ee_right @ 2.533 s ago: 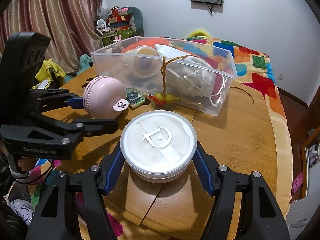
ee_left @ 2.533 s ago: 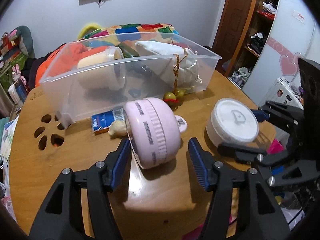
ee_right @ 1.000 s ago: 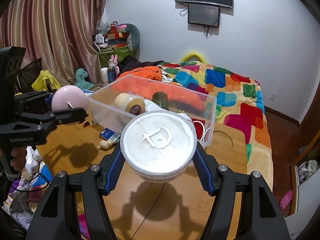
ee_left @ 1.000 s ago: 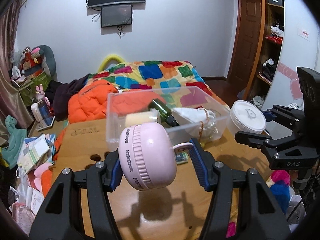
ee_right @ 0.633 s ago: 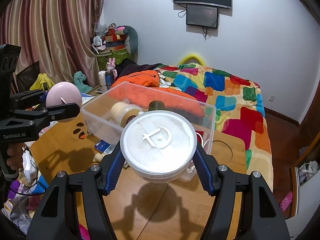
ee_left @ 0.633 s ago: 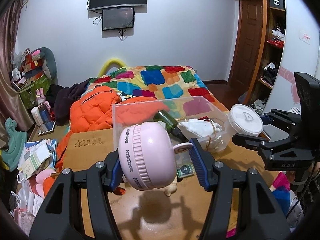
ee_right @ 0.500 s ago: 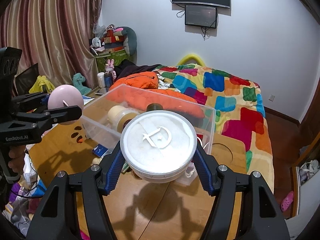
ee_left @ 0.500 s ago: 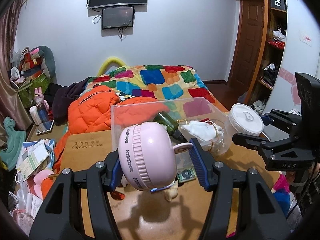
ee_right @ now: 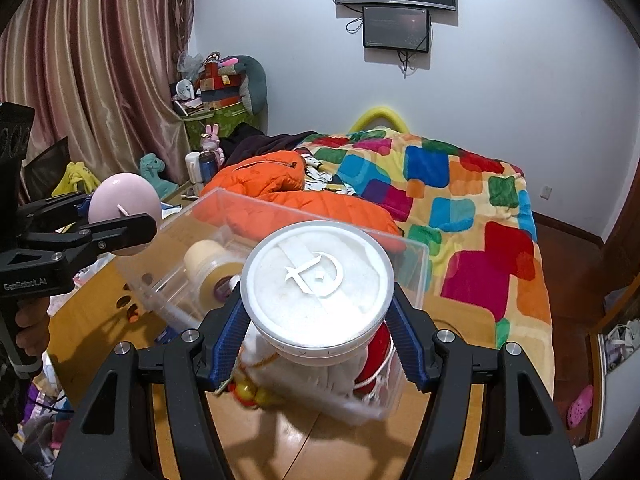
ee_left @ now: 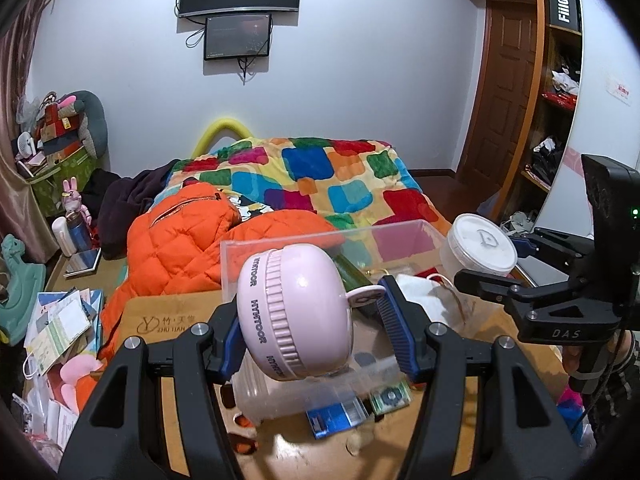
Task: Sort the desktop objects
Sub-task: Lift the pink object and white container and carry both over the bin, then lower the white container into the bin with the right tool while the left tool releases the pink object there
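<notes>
My left gripper [ee_left: 310, 330] is shut on a round pink case [ee_left: 294, 312] with a ribbed band, held in the air over the near edge of the clear plastic bin [ee_left: 304, 240]. My right gripper [ee_right: 316, 338] is shut on a round white lidded jar [ee_right: 318, 286], raised over the same clear plastic bin [ee_right: 208, 216]. In the bin lie a roll of tape [ee_right: 212, 270], a white drawstring pouch [ee_left: 420, 300] and a dark green bottle [ee_left: 354, 280]. Each gripper shows in the other's view: the right gripper [ee_left: 486, 258] with the jar, the left gripper [ee_right: 116, 216] with the pink case.
A round wooden table [ee_left: 172, 320] carries the bin. In front of the bin lie a blue card [ee_left: 336, 416], a small green packet [ee_left: 390, 396] and a beige lump [ee_left: 358, 442]. Behind the table are an orange jacket [ee_left: 180, 248] and a colourful quilt [ee_left: 320, 176]. Clutter [ee_left: 60, 328] fills the floor at left.
Both grippers have carried their objects forward, so the bin now sits closer and lower in both views, under the pink case and the jar. The grips have not changed.
</notes>
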The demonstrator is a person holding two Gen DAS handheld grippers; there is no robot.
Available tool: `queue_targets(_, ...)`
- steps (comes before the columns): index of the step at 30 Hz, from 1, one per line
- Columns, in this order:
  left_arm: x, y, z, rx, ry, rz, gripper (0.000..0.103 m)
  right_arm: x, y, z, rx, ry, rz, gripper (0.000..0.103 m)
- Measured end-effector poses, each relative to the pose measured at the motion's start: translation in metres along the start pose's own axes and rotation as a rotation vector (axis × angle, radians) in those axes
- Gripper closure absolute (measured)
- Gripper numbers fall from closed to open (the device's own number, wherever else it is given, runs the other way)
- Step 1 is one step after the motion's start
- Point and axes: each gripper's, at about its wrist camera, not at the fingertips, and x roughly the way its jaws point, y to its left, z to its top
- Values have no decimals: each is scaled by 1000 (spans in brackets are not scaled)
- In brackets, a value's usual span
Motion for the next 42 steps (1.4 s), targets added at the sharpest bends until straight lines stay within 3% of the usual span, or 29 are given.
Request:
queue_targets(24,70,16,9,-15,71,-20,43,67,-16,4,-19,105,2,41)
queue_targets(33,77,19,6,-19,63,5,43,81,-15,-3,19,116,42,41)
queue_targets(42,85,15,0,-2,98,16,43,82,-6,-5,-1,100,23,40)
